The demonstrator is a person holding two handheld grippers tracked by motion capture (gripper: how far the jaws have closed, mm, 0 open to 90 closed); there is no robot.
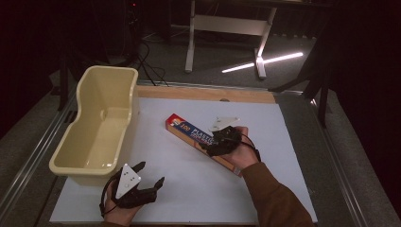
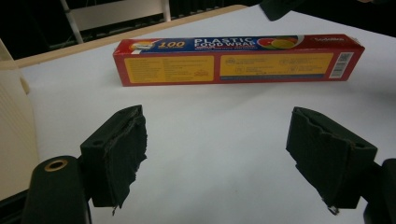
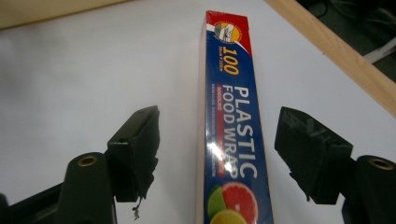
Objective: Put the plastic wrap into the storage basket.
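Fingers (image 3: 140, 149) of the right gripper (image 3: 219, 154) stood apart on either side of the plastic food wrap box (image 3: 233, 121), clear of its sides, with the box running lengthwise between them. That box lay flat on the white board (image 1: 189, 189), just right of the cream tub (image 1: 101, 125). Nearer the person than the box, the left gripper (image 1: 144, 182) rested with its jaws wide apart and nothing between them.
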